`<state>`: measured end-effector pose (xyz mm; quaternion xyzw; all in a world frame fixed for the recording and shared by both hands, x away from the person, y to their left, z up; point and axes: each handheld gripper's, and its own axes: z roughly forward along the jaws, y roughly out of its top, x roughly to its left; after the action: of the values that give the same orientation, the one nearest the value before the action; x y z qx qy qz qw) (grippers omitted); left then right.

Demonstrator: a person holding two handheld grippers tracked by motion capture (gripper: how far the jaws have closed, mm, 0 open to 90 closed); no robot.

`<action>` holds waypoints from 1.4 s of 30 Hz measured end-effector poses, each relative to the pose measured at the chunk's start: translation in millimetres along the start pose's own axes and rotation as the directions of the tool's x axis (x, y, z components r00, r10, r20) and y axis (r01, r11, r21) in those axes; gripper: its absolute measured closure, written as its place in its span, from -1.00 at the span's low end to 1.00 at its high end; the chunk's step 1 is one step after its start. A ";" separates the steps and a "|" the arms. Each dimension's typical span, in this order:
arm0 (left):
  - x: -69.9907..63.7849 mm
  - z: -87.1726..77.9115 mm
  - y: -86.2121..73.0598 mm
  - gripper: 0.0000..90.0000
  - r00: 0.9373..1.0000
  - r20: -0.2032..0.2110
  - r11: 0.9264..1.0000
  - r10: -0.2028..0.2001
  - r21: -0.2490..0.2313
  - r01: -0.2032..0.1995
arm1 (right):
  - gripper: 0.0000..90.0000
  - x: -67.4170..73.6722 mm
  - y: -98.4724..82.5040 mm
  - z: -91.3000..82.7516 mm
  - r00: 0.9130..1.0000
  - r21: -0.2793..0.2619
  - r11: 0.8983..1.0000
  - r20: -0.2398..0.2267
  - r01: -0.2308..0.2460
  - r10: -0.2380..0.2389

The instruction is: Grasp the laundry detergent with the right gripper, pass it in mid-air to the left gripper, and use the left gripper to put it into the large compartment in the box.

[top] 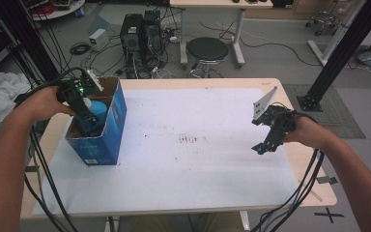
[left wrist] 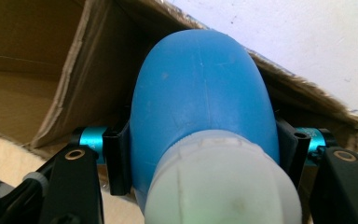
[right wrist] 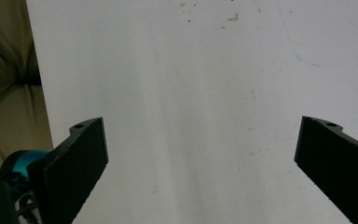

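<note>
Two grippers: left gripper (top: 84, 113) clamps blue bottle (left wrist: 200, 98) (white cap toward camera) inside the cardboard box (top: 113, 121); right gripper (top: 264, 147) gapes wide, nothing between, above white sheet (right wrist: 191, 93).

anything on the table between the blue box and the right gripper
No objects: in the high view the white sheet between the blue box and the right gripper is bare apart from a few small dark smudges.

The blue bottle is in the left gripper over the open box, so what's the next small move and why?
Probably lower it a little further, then let go. The left gripper is shut on the blue bottle, which is partly down inside the cardboard box with its white cap toward the gripper. Whether it touches the bottom cannot be seen.
</note>
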<state>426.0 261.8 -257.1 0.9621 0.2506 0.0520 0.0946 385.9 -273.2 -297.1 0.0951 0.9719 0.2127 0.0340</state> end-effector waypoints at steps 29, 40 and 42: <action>4.1 23.8 -2.7 -0.29 0.999 0.026 0.999 -0.039 0.026 0.038 | -0.96 2.8 -0.2 1.8 1.000 -0.008 1.000 0.002 -0.004 0.004; 4.4 5.7 -6.4 -0.37 0.998 0.009 0.997 -0.054 -0.045 0.055 | -0.96 2.9 -2.1 1.4 1.000 -0.018 1.000 0.003 -0.004 0.004; 3.9 -2.1 -6.5 -0.37 0.999 0.007 0.996 -0.053 -0.064 0.054 | -0.96 3.0 -2.2 1.4 1.000 -0.019 1.000 0.004 -0.006 0.006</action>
<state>426.0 269.6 -256.3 0.9516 0.2742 0.0548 0.1276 382.7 -274.1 -299.3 0.0982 0.9694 0.2220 0.0362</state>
